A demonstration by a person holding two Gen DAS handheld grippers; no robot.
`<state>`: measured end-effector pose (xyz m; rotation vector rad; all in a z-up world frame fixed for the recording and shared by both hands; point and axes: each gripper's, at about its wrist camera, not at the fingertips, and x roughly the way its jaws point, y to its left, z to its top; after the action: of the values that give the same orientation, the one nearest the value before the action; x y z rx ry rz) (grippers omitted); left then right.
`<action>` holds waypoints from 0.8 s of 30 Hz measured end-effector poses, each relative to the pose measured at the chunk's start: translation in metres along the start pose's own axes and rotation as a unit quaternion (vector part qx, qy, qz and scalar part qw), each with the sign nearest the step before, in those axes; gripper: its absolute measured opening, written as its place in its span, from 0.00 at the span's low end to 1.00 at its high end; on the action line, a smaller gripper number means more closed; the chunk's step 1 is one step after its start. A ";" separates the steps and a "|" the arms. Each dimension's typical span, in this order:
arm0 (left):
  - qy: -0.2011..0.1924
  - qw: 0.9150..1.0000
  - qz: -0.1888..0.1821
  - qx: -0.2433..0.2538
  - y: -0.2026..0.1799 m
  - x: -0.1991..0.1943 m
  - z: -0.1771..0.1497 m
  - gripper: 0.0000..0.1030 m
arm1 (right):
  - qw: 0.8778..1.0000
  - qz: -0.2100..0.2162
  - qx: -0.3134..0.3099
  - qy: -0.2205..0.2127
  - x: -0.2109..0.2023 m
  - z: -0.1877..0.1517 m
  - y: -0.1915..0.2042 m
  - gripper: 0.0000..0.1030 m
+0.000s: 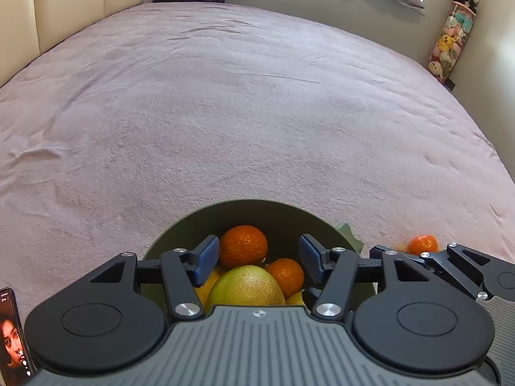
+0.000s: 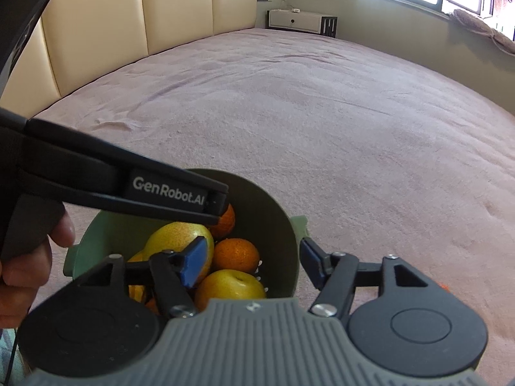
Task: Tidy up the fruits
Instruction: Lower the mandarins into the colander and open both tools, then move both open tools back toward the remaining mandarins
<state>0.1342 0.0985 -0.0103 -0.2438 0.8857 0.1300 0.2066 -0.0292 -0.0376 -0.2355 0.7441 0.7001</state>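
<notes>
A green bowl (image 1: 273, 215) sits on the pink bed cover and holds oranges (image 1: 243, 246) and yellow-green pears (image 1: 246, 286). My left gripper (image 1: 259, 259) is open and empty, its blue pads spread just above the fruit in the bowl. In the right wrist view the same bowl (image 2: 267, 212) holds pears (image 2: 230, 284) and oranges (image 2: 236, 254). My right gripper (image 2: 251, 262) is open and empty, with the left pad over the fruit and the right pad outside the bowl's rim. One loose orange (image 1: 422, 244) lies on the bed right of the bowl.
The pink bed cover (image 1: 225, 112) stretches far ahead. A cream headboard (image 2: 128, 25) runs along the left. A phone (image 1: 13, 334) lies at the near left. The left gripper's body (image 2: 112, 183) crosses above the bowl in the right wrist view.
</notes>
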 end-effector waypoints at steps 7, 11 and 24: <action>-0.011 1.000 0.000 0.019 -0.011 -0.019 -0.004 0.68 | 1.000 -0.010 0.010 -0.013 -0.021 -0.002 -0.002 0.69; -0.021 0.999 0.000 0.030 -0.017 -0.029 -0.006 0.68 | 1.000 -0.021 0.008 -0.016 -0.032 -0.005 -0.003 0.72; -0.039 0.995 -0.033 0.083 -0.053 -0.053 -0.024 0.69 | 0.996 -0.070 0.048 -0.011 -0.073 -0.028 -0.033 0.81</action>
<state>0.0944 0.0407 0.0245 -0.1117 0.8049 0.0043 0.1745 -0.1026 -0.0089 -0.1900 0.7317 0.5311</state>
